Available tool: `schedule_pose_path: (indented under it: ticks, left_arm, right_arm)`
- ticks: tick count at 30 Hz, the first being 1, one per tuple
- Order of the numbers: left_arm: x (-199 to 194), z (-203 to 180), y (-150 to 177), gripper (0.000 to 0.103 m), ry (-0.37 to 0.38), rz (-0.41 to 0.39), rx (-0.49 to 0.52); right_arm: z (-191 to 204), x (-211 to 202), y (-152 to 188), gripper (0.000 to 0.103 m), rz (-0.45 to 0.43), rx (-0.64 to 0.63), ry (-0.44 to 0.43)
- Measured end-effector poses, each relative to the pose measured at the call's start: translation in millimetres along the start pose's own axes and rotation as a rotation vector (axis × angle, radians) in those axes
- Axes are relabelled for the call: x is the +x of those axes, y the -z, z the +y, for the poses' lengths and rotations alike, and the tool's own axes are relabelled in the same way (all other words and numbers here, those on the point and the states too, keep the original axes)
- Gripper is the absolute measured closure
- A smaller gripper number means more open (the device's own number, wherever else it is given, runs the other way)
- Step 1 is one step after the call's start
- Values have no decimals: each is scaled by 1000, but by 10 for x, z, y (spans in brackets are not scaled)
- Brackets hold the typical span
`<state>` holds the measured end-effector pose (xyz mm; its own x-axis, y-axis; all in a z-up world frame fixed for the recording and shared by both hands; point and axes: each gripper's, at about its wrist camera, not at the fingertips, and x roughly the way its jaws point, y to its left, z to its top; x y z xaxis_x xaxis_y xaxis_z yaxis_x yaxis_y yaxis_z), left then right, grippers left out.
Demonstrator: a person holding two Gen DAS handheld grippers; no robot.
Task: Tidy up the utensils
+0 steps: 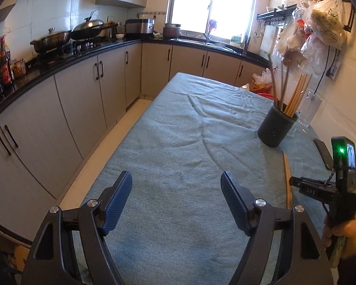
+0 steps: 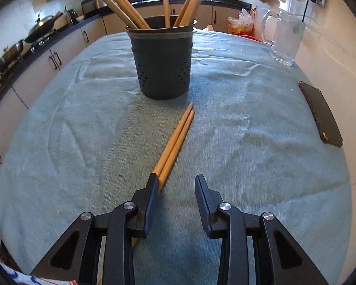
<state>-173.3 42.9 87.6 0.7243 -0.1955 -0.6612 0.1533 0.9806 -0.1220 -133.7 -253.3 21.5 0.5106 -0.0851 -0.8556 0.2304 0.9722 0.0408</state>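
Note:
A dark utensil holder (image 2: 163, 59) stands on the teal cloth and holds several wooden chopsticks (image 2: 128, 7). It also shows in the left wrist view (image 1: 276, 128). A loose pair of wooden chopsticks (image 2: 175, 142) lies flat on the cloth in front of the holder, seen in the left wrist view (image 1: 287, 178) too. My right gripper (image 2: 176, 185) is open just above the near end of the pair; its left finger (image 2: 152, 197) covers that end. My left gripper (image 1: 176, 185) is open and empty over bare cloth to the left.
A dark phone (image 2: 321, 114) lies near the table's right edge. A glass mug (image 2: 286, 40) stands at the back right by the wall. Plastic bags (image 2: 241, 21) sit at the far end. Kitchen cabinets (image 1: 83, 90) run along the left.

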Motion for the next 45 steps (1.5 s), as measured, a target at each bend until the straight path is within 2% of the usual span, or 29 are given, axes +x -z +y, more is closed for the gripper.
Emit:
schedule_pose_path:
  ticks: [5, 9, 13, 15, 16, 18, 22, 29, 33, 37, 39, 41, 43, 45]
  left_arm:
    - [120, 178, -26, 27, -3, 18, -18]
    - [171, 311, -52, 27, -8, 24, -19]
    - [182, 286, -89, 27, -10, 36, 4]
    - [159, 220, -101, 27, -14, 30, 25]
    - [148, 192, -101, 27, -17, 26, 31]
    - [109, 112, -98, 27, -14, 19, 37]
    - [-13, -118, -56, 27, 35, 16, 39]
    - [23, -719, 44, 27, 160, 105, 91]
    - [257, -1233, 122, 27, 217, 185, 164]
    - [573, -1692, 164, 27, 208, 253, 269]
    - [759, -1905, 146, 27, 233, 288, 317]
    - [937, -2058, 126, 36, 226, 319, 348]
    - [1095, -2195, 113, 58, 218, 339, 389]
    - [1288, -2329, 99, 67, 210, 368, 428]
  right_arm:
    - [129, 33, -96, 69, 36, -22, 59]
    - [76, -9, -46, 69, 55, 21, 45]
    - [14, 50, 27, 69, 87, 49, 20]
    - [57, 65, 21, 69, 55, 30, 44]
    - [70, 81, 16, 73, 51, 28, 46]
    - [66, 95, 10, 88, 55, 29, 31]
    - [-140, 33, 136, 93, 67, -1, 33]
    - [-858, -139, 402, 93, 71, 61, 50]
    - [-1095, -167, 458, 92, 53, 80, 40]
    - [-1182, -153, 453, 88, 38, 93, -10]
    - [-1222, -131, 444, 85, 32, 105, -39]
    - [-1253, -112, 400, 85, 31, 114, -64]
    - [-1278, -87, 353, 85, 34, 113, -84]
    - [-1297, -66, 296, 85, 39, 111, -102]
